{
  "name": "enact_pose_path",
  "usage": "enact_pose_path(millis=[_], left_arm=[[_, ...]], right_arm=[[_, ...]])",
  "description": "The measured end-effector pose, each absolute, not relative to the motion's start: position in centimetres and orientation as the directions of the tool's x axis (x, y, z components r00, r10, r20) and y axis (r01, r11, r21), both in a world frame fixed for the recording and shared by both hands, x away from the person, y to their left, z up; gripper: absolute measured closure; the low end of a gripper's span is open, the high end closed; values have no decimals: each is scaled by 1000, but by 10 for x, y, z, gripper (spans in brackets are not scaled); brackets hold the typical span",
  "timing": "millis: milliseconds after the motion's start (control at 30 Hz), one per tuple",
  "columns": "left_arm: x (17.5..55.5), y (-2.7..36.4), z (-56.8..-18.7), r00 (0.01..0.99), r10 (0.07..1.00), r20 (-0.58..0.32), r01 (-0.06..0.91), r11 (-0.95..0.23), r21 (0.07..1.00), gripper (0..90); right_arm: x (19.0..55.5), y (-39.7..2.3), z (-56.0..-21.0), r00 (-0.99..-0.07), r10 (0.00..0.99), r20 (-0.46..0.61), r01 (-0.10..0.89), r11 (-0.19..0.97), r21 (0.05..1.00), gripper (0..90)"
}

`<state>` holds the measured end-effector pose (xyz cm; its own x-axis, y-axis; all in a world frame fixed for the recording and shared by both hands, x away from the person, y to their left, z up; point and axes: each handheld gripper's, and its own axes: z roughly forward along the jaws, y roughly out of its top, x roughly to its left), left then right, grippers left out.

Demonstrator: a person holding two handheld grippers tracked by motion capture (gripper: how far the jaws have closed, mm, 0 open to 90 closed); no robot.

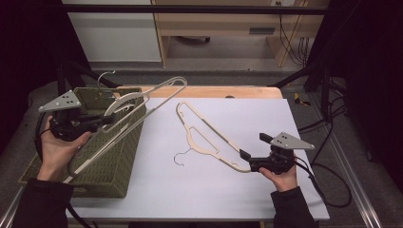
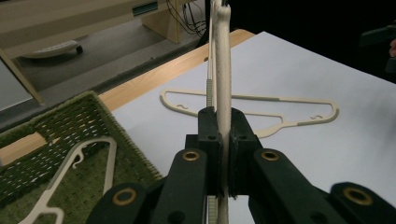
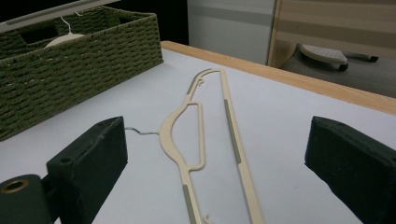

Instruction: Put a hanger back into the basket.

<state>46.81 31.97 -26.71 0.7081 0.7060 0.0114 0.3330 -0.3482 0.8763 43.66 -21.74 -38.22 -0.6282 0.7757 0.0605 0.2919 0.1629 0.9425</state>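
Careful, my left gripper (image 1: 110,119) clamps one hanger (image 1: 142,102) over the basket (image 1: 114,175), right gripper (image 1: 250,151) gaping, and its hook could snag the rim.

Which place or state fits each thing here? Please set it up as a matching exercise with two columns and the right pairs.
Things:
1. left gripper
2. right gripper
3. hanger on the table
4. woven basket

States:
A. jaws wide open, nothing between the pads
B. lies flat on the white tabletop
C. shut on a cream hanger, held over the basket
D. green, at the table's left side, with another hanger inside

Pairs: 1-C, 2-A, 3-B, 4-D
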Motion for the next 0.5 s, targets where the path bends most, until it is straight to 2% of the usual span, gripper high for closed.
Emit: enact_pose_path(millis=[500], left_arm=[[483,364,-283,667,745,22,376,-362,853,863]], right_arm=[[438,-216,-384,-631,773,63,301,170,938,59]])
